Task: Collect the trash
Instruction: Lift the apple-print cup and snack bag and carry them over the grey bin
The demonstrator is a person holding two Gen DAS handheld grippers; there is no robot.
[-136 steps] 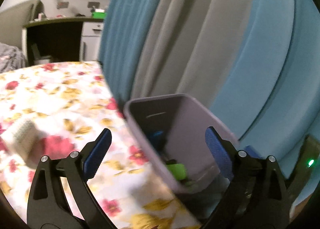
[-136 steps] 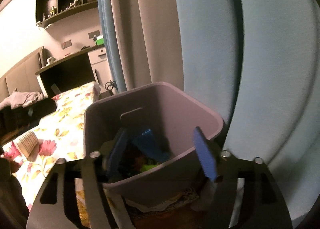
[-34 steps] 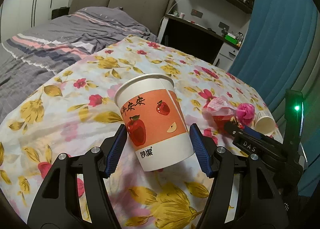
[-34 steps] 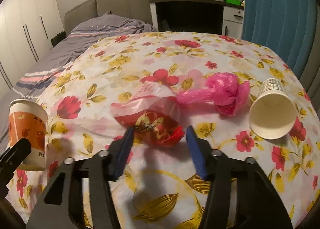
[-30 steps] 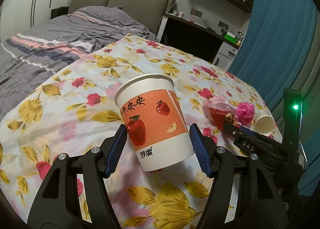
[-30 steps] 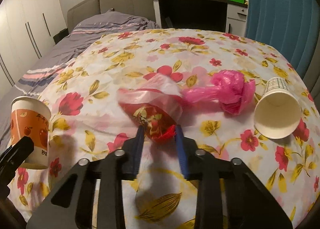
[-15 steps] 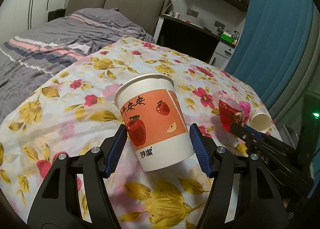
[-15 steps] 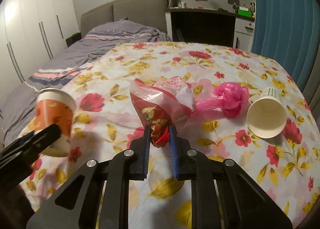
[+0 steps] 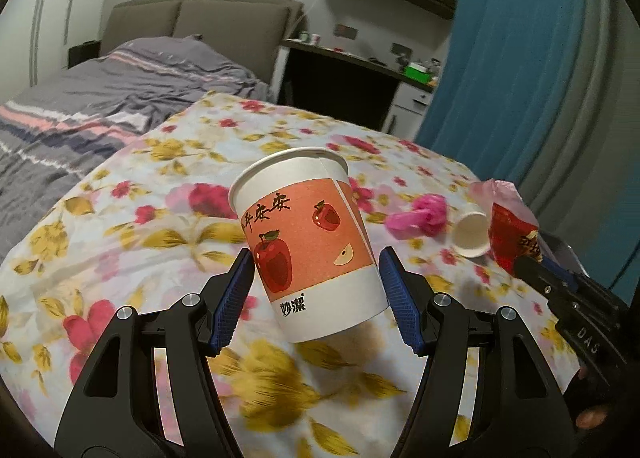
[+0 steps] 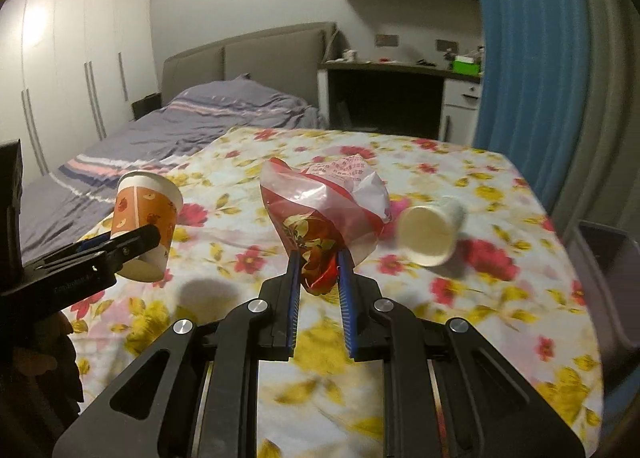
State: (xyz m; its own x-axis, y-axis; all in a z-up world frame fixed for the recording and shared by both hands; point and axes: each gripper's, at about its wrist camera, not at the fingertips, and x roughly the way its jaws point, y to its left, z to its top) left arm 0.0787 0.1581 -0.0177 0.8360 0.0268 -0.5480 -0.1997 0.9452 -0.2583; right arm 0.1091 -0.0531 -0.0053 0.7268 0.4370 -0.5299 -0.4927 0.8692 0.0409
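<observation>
Left gripper [image 9: 316, 290]: blue pads clamped on either side of the apple-print paper cup [image 9: 310, 242], so it's gripping that. From the right wrist view the same gripper [image 10: 132, 244] has the cup [image 10: 142, 225] tilted and off the cloth, with its shadow underneath.

Right gripper [image 10: 318, 278]: jaws nearly together, pinching the crumpled bottom end of the red snack bag [image 10: 324, 213]. Bag sticks up and forward from the pads, clear of the table. From the left wrist view it shows at the far right edge as a red-and-clear bag [image 9: 510, 234] on the tip of the other tool.

White paper cup [image 10: 432, 230]: lying on its side on the table with the open mouth facing the right camera, just to the right of the held bag. Also seen in the left view [image 9: 472, 234].

Pink bag [image 9: 418, 215]: knotted wad of pink plastic on the cloth, right beside the white cup. In the right view it's mostly hidden behind the snack bag.

Table [image 10: 460, 298]: covered in a white cloth with red and yellow flowers.

Bin [image 10: 612, 270]: greyish, only an edge peeks in at the right side past the table; can't see inside.

Background: bed with a grey striped blanket [image 10: 208, 129], dark desk [image 10: 384, 97], blue curtain [image 10: 520, 57].
</observation>
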